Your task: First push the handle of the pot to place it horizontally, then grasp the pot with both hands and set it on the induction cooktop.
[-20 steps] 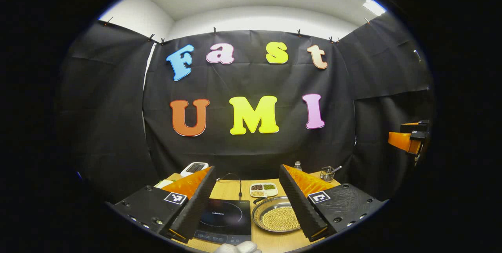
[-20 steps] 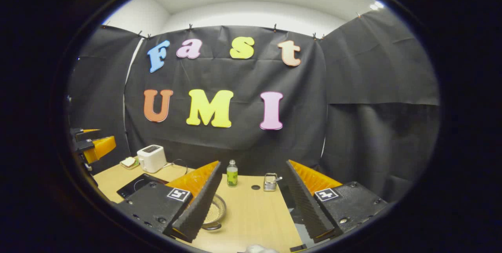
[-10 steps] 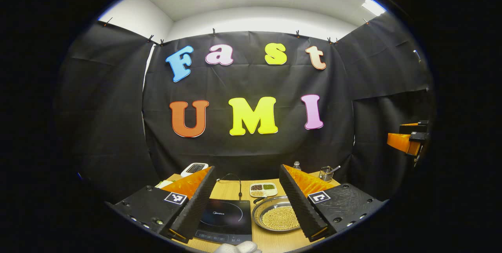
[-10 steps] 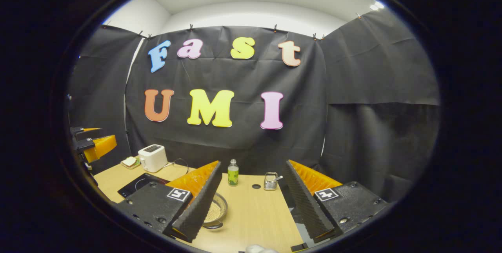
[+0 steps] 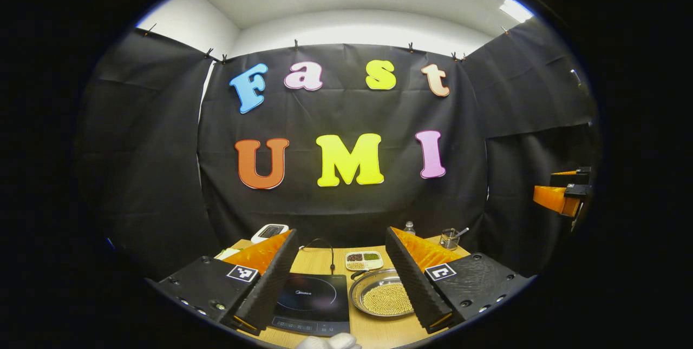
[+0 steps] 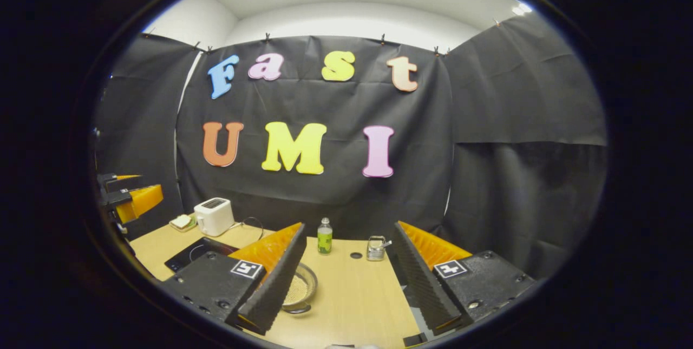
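Pot slightly nearer; both grippers held open

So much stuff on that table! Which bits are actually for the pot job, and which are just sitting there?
For the job:
- shallow round metal pot filled with small yellow beads
- flat black induction cooktop
- left gripper, open
- right gripper, open

Just lying about:
- white toaster
- small green-labelled bottle
- white divided dish of beans
- small wire basket
- wooden table
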